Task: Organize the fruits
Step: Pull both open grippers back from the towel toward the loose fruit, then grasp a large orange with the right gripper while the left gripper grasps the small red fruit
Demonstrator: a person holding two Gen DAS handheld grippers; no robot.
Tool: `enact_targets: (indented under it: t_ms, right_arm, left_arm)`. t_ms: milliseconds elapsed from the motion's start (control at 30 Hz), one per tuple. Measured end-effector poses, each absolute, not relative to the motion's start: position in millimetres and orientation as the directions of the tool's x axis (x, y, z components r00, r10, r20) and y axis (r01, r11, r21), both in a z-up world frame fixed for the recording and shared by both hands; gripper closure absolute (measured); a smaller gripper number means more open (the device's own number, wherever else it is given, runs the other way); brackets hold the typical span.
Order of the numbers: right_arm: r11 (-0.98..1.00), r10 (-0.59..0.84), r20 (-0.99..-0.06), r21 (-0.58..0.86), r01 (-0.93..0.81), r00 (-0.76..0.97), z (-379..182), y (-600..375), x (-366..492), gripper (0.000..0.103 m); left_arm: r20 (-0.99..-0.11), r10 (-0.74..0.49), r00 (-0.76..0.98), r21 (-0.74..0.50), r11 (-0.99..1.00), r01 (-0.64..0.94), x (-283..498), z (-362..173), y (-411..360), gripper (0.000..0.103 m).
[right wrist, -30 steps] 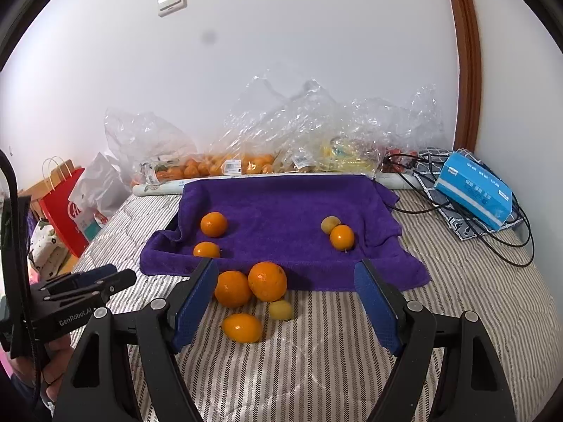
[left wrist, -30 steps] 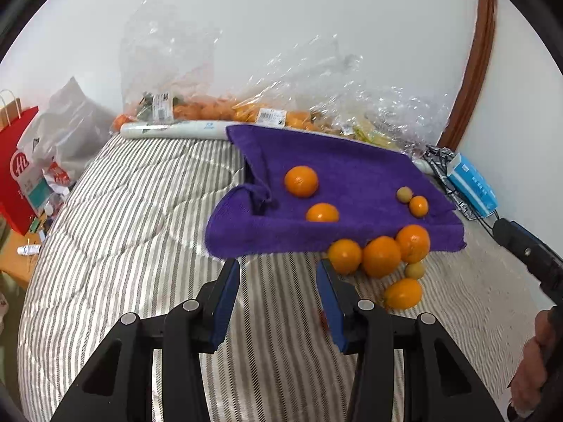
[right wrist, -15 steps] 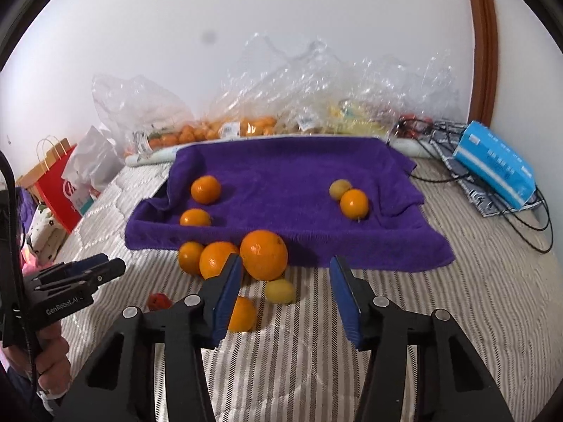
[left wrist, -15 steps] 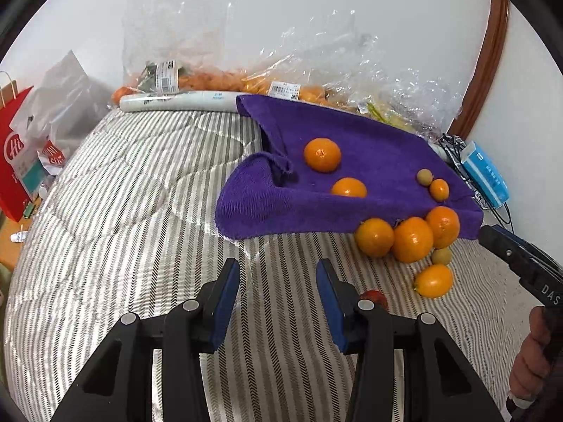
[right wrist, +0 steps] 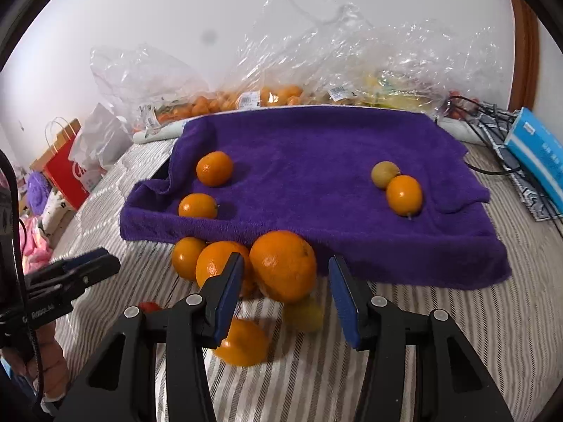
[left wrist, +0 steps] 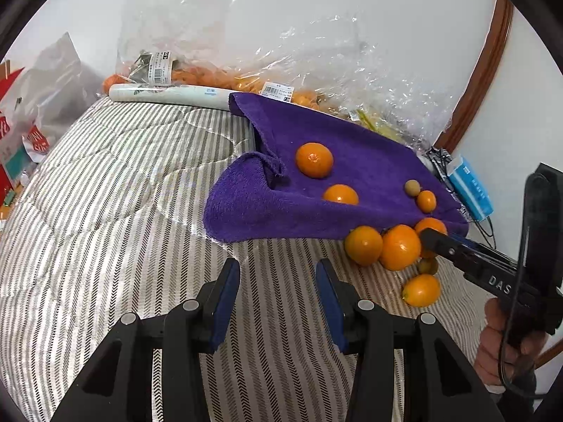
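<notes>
A purple towel [right wrist: 316,161] [left wrist: 352,161] lies on the striped bed. On it sit two oranges at the left [right wrist: 214,168] and a small orange with a greenish fruit [right wrist: 385,174] at the right. Several oranges [right wrist: 283,265] [left wrist: 399,251], a yellow fruit [right wrist: 306,313] and a small red fruit [right wrist: 149,306] lie on the bed in front of the towel. My right gripper [right wrist: 285,290] is open, its fingers on either side of the biggest orange. My left gripper [left wrist: 278,299] is open and empty over bare bedding, left of the pile.
Clear plastic bags of fruit [right wrist: 281,95] line the wall behind the towel. A blue box [right wrist: 538,154] and black cables lie at the right. A red paper bag [right wrist: 67,165] stands beyond the bed's left edge.
My right gripper has moved forward and down to the pile and narrowed its opening around the biggest orange. My left gripper has shifted left and closer to the bed.
</notes>
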State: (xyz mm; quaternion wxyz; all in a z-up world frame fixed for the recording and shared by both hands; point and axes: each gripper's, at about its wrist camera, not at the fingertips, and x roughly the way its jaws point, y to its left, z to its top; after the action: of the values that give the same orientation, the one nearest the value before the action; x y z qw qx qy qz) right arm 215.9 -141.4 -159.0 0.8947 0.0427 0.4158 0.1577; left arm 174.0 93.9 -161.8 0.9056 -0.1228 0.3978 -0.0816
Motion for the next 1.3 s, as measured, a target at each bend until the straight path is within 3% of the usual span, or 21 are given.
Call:
enact_targets:
  t_ms: [67, 500, 833, 1000, 1300]
  right_arm:
    - [0.938, 0.342, -0.732, 0.233, -0.255, 0.589, -159.5, -142.4, 218.6, 0.065]
    - [0.94, 0.34, -0.67, 0.222, -0.259, 0.66, -131.3, -165.8, 185.4, 0.065]
    - [0.971, 0.237, -0.727, 0.153, -0.186, 0.645, -154.8, -206.1, 168.4, 0.065]
    - [0.973, 0.221, -0.742, 0.121, -0.198, 0.633, -166.2, -205.1, 163.7, 0.065]
    - [0.969, 0.24, -0.753, 0.153, -0.192, 0.613, -179.7, -207.5, 164.8, 0.065]
  left_arm:
    - [-0.697, -0.257, 0.67, -0.291, 0.955, 0.063, 174.0, -161.4, 92.3, 0.06]
    - [-0.697, -0.37, 0.614, -0.294, 0.929, 0.227, 155.9, -162.5, 53.5, 0.059]
    - [-0.762, -0.227, 0.607, -0.125, 0.971, 0.206, 159.8, -174.6, 17.5, 0.062]
    - [-0.769, -0.196, 0.609, -0.101, 0.977, 0.187, 161.2, -175.4, 16.6, 0.075]
    - [-0.77, -0.192, 0.609, -0.095, 0.977, 0.189, 161.5, -176.0, 16.0, 0.075]
